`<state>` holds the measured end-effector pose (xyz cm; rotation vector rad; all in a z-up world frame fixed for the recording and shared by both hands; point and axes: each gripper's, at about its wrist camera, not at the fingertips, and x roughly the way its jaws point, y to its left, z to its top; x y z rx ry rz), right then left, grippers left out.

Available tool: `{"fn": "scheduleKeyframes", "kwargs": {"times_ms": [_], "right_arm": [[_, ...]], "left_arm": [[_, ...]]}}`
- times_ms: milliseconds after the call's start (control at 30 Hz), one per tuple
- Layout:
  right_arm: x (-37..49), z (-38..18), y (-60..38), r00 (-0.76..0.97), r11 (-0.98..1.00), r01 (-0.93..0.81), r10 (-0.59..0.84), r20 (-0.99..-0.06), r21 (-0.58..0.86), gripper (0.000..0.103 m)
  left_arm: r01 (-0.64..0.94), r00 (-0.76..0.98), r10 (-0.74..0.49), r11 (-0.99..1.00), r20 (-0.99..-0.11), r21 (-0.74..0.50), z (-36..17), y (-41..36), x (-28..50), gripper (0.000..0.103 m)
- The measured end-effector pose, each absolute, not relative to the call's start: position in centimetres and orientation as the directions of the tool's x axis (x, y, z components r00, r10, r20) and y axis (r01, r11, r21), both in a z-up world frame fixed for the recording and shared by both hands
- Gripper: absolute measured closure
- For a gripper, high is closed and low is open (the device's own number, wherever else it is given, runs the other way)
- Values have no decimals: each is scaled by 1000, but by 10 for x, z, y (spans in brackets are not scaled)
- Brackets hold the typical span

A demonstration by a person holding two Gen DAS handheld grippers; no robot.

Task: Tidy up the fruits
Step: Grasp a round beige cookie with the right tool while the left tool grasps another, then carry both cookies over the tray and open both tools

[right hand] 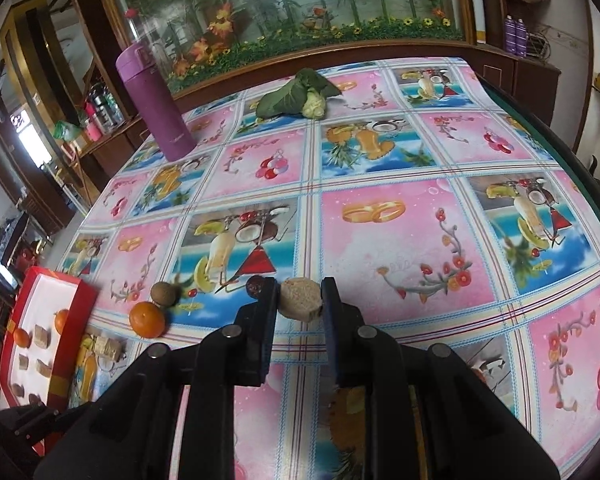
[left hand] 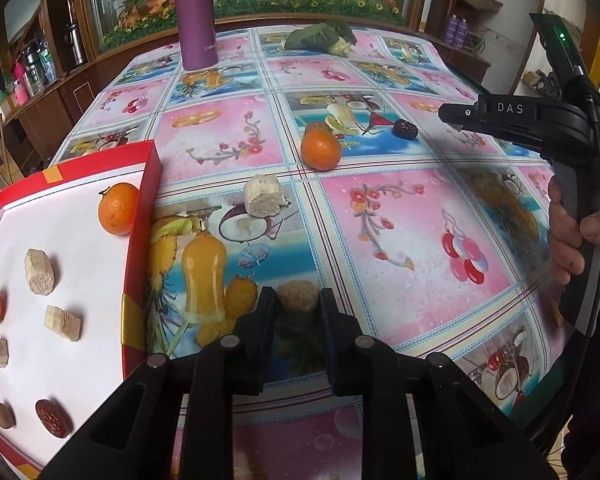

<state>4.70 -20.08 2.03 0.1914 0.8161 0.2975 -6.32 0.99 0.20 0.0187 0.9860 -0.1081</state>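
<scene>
From the left wrist, my left tongs (left hand: 298, 304) are narrowed onto a round brown fruit (left hand: 298, 298) between the tips; it looks light and dry, so I judge a gentle mid-body hold sufficient. From the right wrist, my right tongs (right hand: 300, 300) clamp a pale crumbly chunk (right hand: 301, 299) across its flanks, probably fragile.

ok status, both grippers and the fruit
Left gripper shut on a tan chunk. Right gripper shut on a beige chunk. Orange outside the red tray. Nothing blocking.
</scene>
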Motion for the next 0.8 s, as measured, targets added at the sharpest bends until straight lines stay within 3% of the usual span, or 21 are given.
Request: {"fn": "scheduleKeyframes", "kwargs": {"times_ms": [367, 800], "right_arm": [[53, 19, -218, 673, 938, -110, 313, -670, 328, 79], [46, 22, -197, 690, 932, -166, 344, -637, 323, 79]], "left_arm": [[92, 571, -103, 994, -815, -61, 11, 16, -68, 82], [37, 656, -109, 993, -747, -112, 44, 50, -90, 82]]}}
